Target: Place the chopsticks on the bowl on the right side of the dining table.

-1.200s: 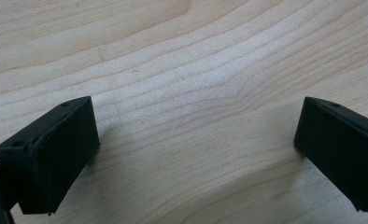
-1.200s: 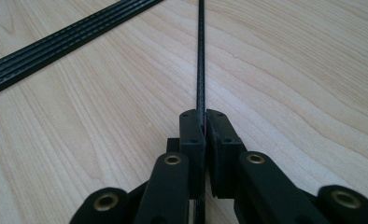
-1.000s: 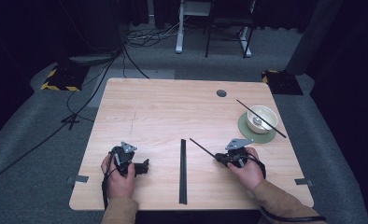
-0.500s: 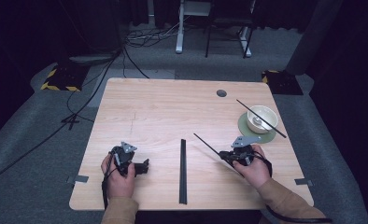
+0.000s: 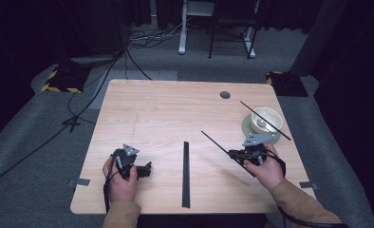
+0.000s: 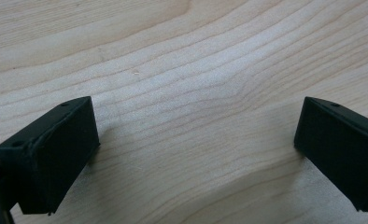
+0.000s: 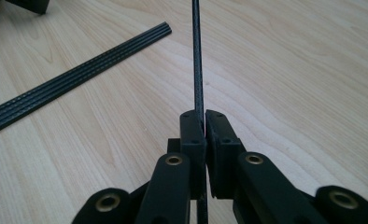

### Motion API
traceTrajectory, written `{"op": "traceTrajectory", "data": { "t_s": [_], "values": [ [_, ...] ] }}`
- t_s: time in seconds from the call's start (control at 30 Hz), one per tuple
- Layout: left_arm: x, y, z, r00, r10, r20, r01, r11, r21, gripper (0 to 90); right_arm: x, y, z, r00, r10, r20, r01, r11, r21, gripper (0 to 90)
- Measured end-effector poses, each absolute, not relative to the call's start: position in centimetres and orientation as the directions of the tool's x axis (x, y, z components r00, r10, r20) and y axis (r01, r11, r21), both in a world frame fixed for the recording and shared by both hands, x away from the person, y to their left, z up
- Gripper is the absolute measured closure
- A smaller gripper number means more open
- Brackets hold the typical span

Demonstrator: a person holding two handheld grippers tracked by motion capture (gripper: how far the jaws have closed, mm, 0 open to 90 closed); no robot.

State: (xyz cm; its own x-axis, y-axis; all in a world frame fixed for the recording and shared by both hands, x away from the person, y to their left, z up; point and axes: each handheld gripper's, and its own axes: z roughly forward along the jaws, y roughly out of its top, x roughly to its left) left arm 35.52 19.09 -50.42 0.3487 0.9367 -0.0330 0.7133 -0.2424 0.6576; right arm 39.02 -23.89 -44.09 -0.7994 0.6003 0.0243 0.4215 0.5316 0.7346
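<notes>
**Right tongs pinch a thin black rod; left tongs rest spread on the counter**

The right gripper view gives what the high view cannot resolve: the right tongs (image 7: 204, 122) have their jaws pressed together on a thin black rod (image 7: 197, 56), which runs straight up and away from the jaw tips over the wood. That view also takes in the flat black ribbed strip (image 7: 74, 80) lying on the counter to the left of the rod and well apart from it.

The left gripper view shows the left tongs (image 6: 196, 149) spread wide, with bare wood grain between the two black jaws and nothing between them.

From the high view, the layout is plain. The right tongs (image 5: 236, 154) sit at the near right of the counter (image 5: 175, 114), held by the right hand (image 5: 266, 168), and the rod (image 5: 216, 143) slants from them up and to the left, its far end free. The left hand (image 5: 123, 178) holds the left tongs (image 5: 147, 168) low at the near left, pointing right toward the strip (image 5: 185, 173), which lies lengthwise near the counter's middle. Both forearms come in from the near edge.

Just behind the right hand a cream bowl (image 5: 266, 118) stands on a green saucer (image 5: 246, 127), with a second thin black rod (image 5: 266, 121) laid across the bowl's rim.

The counter is light wood with a round hole (image 5: 225, 94) near its far edge. Around it lies grey carpet with dark cables (image 5: 104, 80), and black curtains close off the room.
</notes>
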Motion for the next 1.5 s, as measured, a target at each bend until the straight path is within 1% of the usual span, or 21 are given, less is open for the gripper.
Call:
{"op": "traceTrajectory", "data": {
  "t_s": [0.07, 0.3, 0.6, 1.5],
  "values": [
    [35.5, 19.1, -50.4, 0.349, 0.937, -0.033, 0.713, -0.243, 0.657, 0.1, 39.0, -24.0, -43.8, -0.8, 0.599, 0.022, 0.419, 0.532, 0.736, 86.8],
    [35.6, 19.1, -50.4, 0.353, 0.935, -0.031, 0.712, -0.247, 0.657, 0.1, 39.3, -25.3, -40.9, -0.795, 0.606, 0.004, 0.404, 0.525, 0.749, 86.8],
    [35.6, 19.1, -50.4, 0.359, 0.933, -0.033, 0.714, -0.251, 0.654, 0.0, 39.9, -27.0, -38.1, -0.786, 0.618, -0.009, 0.397, 0.516, 0.759, 86.8],
    [35.6, 19.1, -50.4, 0.354, 0.935, -0.03, 0.711, -0.248, 0.658, 0.2, 43.2, -31.4, -32.9, -0.744, 0.667, -0.029, 0.401, 0.481, 0.779, 86.8]
  ]
}}
